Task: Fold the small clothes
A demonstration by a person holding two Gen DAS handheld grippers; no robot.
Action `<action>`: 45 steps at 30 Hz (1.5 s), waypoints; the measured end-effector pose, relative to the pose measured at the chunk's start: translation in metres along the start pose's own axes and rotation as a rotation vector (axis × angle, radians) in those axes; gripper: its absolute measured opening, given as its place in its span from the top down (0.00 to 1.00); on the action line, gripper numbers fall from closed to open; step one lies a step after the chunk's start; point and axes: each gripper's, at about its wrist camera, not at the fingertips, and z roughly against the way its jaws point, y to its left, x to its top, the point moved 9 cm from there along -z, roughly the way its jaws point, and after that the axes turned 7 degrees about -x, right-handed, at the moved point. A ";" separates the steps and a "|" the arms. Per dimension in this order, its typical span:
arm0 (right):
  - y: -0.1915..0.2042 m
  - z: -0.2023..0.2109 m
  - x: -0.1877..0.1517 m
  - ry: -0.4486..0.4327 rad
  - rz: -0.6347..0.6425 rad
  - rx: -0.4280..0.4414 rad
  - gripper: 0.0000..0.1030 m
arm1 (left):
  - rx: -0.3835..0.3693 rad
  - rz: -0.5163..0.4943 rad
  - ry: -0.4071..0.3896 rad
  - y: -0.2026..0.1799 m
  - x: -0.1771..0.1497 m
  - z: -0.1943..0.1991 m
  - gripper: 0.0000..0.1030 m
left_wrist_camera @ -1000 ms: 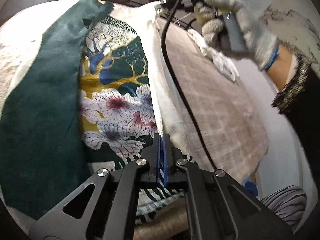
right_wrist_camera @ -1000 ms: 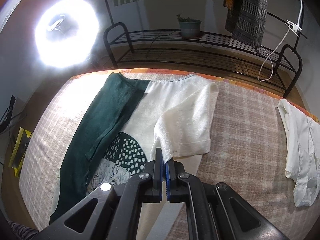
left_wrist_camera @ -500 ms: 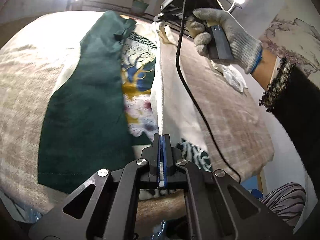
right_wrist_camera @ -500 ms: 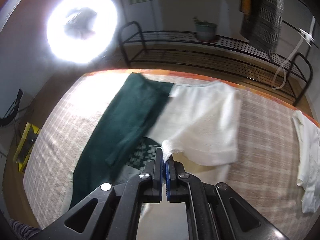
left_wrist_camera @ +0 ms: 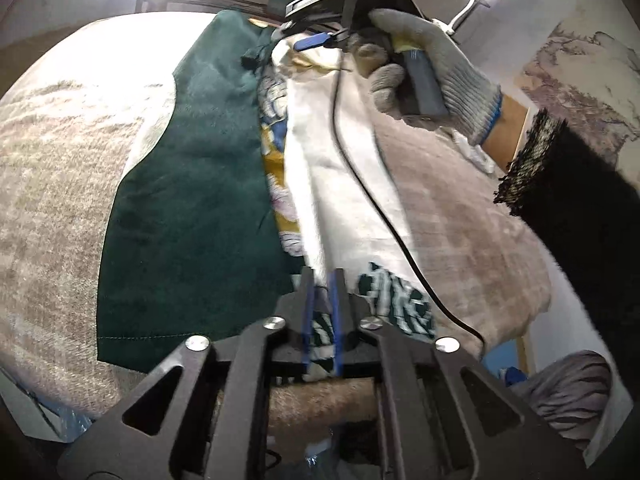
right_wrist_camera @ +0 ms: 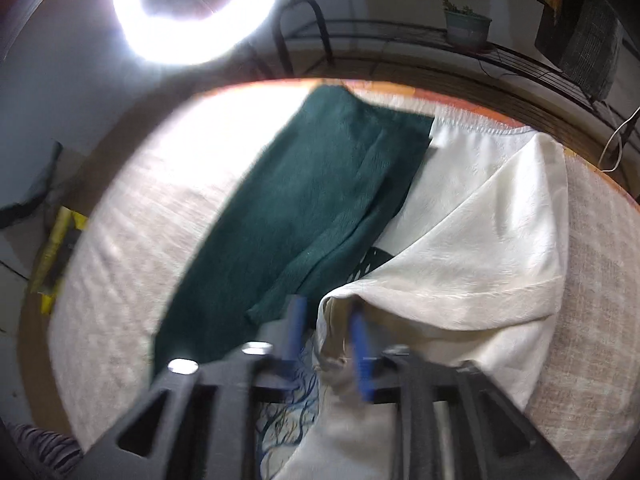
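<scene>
Garment [left_wrist_camera: 340, 184] lay on the checked beige table cover [left_wrist_camera: 56, 184], cream reverse side up on its right half, dark green panel [left_wrist_camera: 192, 216] flat to the left, a strip of floral print showing between the two. Cream side was folded in along a long ridge running from the left gripper [left_wrist_camera: 321, 280] up to the right gripper [left_wrist_camera: 316, 42] at the far end.

Left gripper: jaws opening, small gap between the blue pads, cream fold edge sitting in the gap. Didn't look clamped. Green-and-white print lay just right of its fingers.

Right gripper [right_wrist_camera: 326, 320]: jaws opening too, gap wider. Cream fold corner stood between the blue pads; frame was motion-blurred, so whether the right pad touched the cloth I couldn't tell. In the right wrist view the cream flap [right_wrist_camera: 480, 240] draped over toward the green panel, with a bit of dotted print peeking out at the seam.

Person's gloved hand [left_wrist_camera: 424, 64] gripped the right tool's handle, black cable [left_wrist_camera: 360, 168] trailing down across the cream cloth. Dark fringed sleeve [left_wrist_camera: 560, 184] at right.

Beyond the table: ring light [right_wrist_camera: 200, 8], black metal rack [right_wrist_camera: 400, 36] with a potted plant [right_wrist_camera: 466, 26].
</scene>
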 end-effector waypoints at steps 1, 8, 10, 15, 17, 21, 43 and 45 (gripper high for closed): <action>-0.006 0.014 0.001 -0.025 -0.028 0.051 0.65 | -0.015 -0.009 -0.003 -0.003 0.001 0.008 0.82; -0.111 0.059 0.009 -0.124 -0.272 0.022 0.62 | -0.014 -0.016 -0.023 0.012 0.015 0.052 0.71; -0.135 0.053 0.009 -0.125 -0.345 0.008 0.58 | 0.007 -0.004 -0.031 0.025 0.019 0.065 0.71; -0.154 0.020 0.013 -0.099 -0.400 -0.008 0.59 | 0.077 0.006 -0.128 0.050 0.044 0.084 0.71; -0.154 0.007 0.018 -0.084 -0.392 -0.021 0.59 | 0.081 0.029 -0.153 0.059 0.048 0.087 0.71; -0.155 -0.006 0.018 -0.047 -0.345 -0.052 0.89 | 0.080 0.082 -0.156 0.073 0.045 0.081 0.71; -0.028 -0.023 0.132 -0.060 -0.246 0.169 0.68 | 0.117 0.134 -0.187 0.104 0.049 0.091 0.71; -0.021 -0.003 0.127 -0.097 -0.209 0.191 0.68 | 0.127 0.130 -0.189 0.106 0.047 0.093 0.71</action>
